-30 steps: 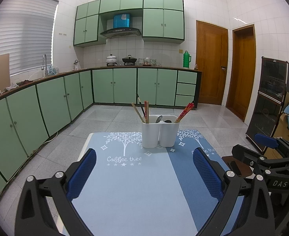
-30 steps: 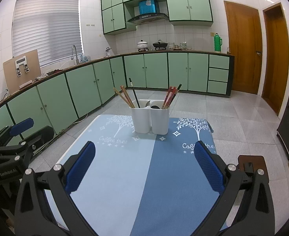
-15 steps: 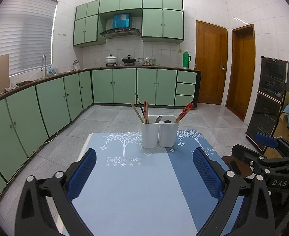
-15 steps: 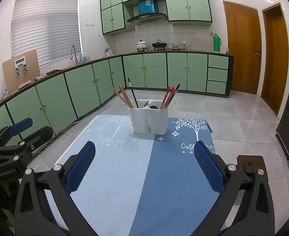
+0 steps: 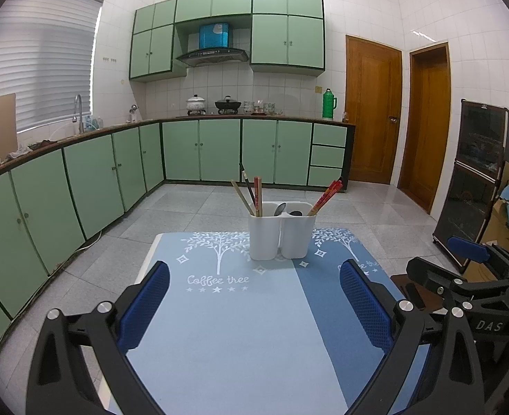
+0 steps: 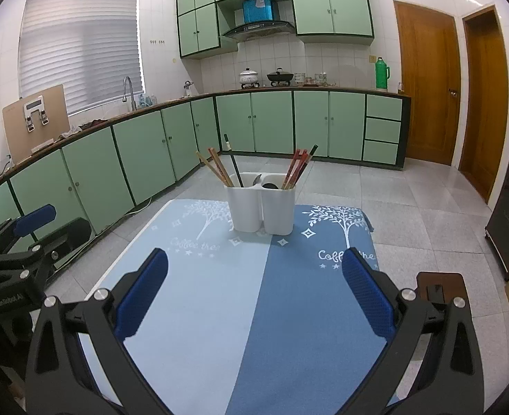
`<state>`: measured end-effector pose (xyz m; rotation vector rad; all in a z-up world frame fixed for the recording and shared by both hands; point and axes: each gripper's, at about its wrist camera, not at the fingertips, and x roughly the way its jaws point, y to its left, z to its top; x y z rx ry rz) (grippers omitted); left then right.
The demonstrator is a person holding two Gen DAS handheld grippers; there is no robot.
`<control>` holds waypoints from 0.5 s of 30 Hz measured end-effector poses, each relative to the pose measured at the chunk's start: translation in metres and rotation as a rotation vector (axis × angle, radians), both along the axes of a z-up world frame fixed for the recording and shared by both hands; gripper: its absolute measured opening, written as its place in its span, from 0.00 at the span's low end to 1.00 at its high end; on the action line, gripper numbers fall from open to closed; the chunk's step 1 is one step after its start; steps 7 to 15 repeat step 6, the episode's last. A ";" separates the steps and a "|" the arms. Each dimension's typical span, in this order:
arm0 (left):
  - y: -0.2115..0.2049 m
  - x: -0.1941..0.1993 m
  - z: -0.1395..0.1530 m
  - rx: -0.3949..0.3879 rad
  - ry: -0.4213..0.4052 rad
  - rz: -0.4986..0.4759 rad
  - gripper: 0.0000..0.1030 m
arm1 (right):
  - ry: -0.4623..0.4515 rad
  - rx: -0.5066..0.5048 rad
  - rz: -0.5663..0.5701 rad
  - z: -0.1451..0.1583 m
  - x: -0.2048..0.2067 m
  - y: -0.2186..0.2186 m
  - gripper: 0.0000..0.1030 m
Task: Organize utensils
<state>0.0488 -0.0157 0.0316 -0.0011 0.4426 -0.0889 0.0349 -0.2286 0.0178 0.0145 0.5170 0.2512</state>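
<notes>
1. Both claws are hovering low over the near end of a table, side by side and well apart. The left gripper (image 5: 254,297) is holding its blue pads (image 5: 144,306) spread wide, released, with nothing between them.
2. Ahead of that claw, a two-tone blue tablecloth (image 5: 254,339) is lying flat, its white tree print and lettering facing the claws.
3. Farther ahead and slightly to the right of the left claw's centre line, a white utensil holder (image 5: 281,231) with two compartments is standing upright at the far end of the cloth.
4. Wooden chopsticks (image 5: 242,197) and a dark stick are leaning out of its left compartment; a spoon (image 5: 279,209) is peeking over the divider.
5. Red chopsticks (image 5: 325,197) are leaning out to the right from the right compartment.
6. Over on the right, the right gripper (image 6: 254,287) is likewise resting slack and gaping, its pads (image 6: 368,297) clear of everything, with the holder standing straight ahead of it.
7. Beyond both claws, green kitchen cabinets (image 6: 144,155) are lining the walls.
</notes>
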 end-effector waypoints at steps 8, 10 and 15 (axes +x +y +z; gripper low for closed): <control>0.000 0.000 -0.001 0.000 0.004 0.001 0.94 | 0.000 0.000 -0.001 0.000 0.000 0.000 0.95; 0.000 0.000 -0.001 0.000 0.004 0.001 0.94 | 0.000 0.000 -0.001 0.000 0.000 0.000 0.95; 0.000 0.000 -0.001 0.000 0.004 0.001 0.94 | 0.000 0.000 -0.001 0.000 0.000 0.000 0.95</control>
